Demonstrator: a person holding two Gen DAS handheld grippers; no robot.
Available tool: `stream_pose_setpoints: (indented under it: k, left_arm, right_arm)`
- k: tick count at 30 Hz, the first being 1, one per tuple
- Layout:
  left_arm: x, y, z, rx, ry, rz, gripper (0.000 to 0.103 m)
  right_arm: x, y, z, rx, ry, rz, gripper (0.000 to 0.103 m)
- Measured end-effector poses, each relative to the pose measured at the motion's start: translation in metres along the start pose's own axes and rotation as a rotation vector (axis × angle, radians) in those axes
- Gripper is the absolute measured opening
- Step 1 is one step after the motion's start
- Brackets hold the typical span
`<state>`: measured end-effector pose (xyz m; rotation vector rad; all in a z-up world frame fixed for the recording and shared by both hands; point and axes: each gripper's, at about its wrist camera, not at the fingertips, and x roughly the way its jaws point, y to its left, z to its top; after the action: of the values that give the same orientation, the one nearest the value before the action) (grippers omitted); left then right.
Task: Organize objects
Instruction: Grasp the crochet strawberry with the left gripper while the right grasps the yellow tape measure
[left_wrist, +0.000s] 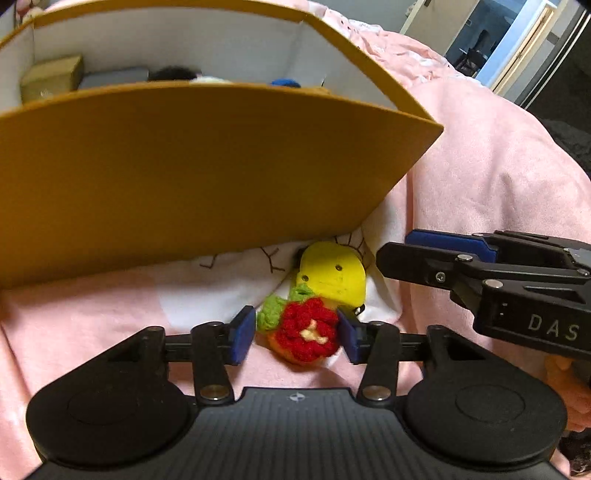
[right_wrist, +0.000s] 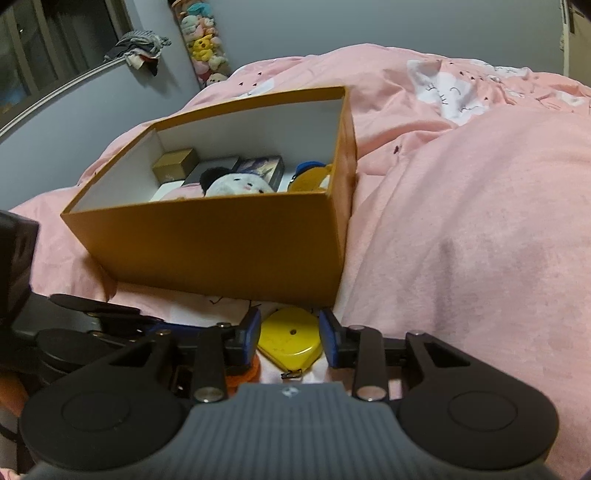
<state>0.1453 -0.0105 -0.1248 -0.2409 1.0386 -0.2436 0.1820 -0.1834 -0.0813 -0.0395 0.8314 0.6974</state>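
A red, green and orange crocheted flower (left_wrist: 308, 334) lies on the pink bedspread between the blue pads of my left gripper (left_wrist: 297, 334); the right pad touches it, a small gap shows at the left. Behind it lies a yellow tape measure (left_wrist: 332, 273), close to the orange cardboard box (left_wrist: 184, 177). My right gripper (right_wrist: 290, 341) straddles the tape measure (right_wrist: 290, 338), jaws apart around it. The right gripper's fingers (left_wrist: 417, 256) reach in from the right. The box (right_wrist: 221, 240) holds a white plush, small boxes and a yellow item.
The pink bedspread (right_wrist: 461, 221) rises in a soft mound to the right of the box. Stacked plush toys (right_wrist: 205, 44) stand against the grey wall behind the bed. A doorway (left_wrist: 491, 40) shows at the far right.
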Motion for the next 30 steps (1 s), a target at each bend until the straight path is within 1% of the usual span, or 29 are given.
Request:
stream_pose_setpoints:
  k: [2, 4, 6, 9, 11, 13, 15, 17, 18, 20, 24, 30]
  left_arm:
    - [-0.005, 0.001, 0.000, 0.002, -0.001, -0.001, 0.049]
    - [-0.015, 0.003, -0.002, 0.002, -0.011, 0.016, 0.048]
    - [-0.029, 0.005, -0.005, -0.004, -0.040, 0.042, 0.048]
    - [-0.045, 0.014, -0.007, -0.020, -0.077, 0.085, 0.048]
    - [-0.051, 0.020, -0.008, -0.036, -0.098, 0.113, 0.048]
    - [-0.049, 0.026, -0.007, -0.065, -0.100, 0.107, 0.048]
    - [-0.050, 0.029, -0.008, -0.081, -0.096, 0.098, 0.048]
    - [-0.050, 0.029, -0.008, -0.074, -0.101, 0.096, 0.048]
    - [-0.051, 0.027, -0.001, -0.070, -0.102, 0.094, 0.048]
    - [-0.050, 0.026, -0.001, -0.068, -0.098, 0.091, 0.048]
    - [-0.048, 0.026, -0.002, -0.076, -0.095, 0.092, 0.048]
    - [-0.048, 0.020, -0.002, -0.062, -0.092, 0.107, 0.048]
  right_arm:
    - [0.002, 0.001, -0.001, -0.009, 0.000, 0.006, 0.037]
    - [0.004, 0.002, -0.001, -0.018, 0.008, 0.012, 0.037]
    - [0.008, 0.006, -0.002, -0.033, 0.018, 0.013, 0.041]
    - [0.019, 0.014, -0.002, -0.075, 0.046, -0.021, 0.047]
    - [0.028, 0.019, -0.003, -0.095, 0.063, -0.042, 0.055]
    - [0.036, 0.021, -0.004, -0.106, 0.081, -0.046, 0.058]
    - [0.046, 0.021, -0.006, -0.112, 0.102, -0.072, 0.059]
    - [0.054, 0.016, -0.008, -0.087, 0.119, -0.090, 0.060]
    - [0.057, 0.013, -0.008, -0.062, 0.126, -0.072, 0.060]
    - [0.061, 0.010, -0.010, -0.042, 0.134, -0.064, 0.061]
    - [0.064, 0.013, -0.014, -0.068, 0.136, -0.071, 0.061]
    - [0.063, 0.017, -0.020, -0.088, 0.122, -0.079, 0.060]
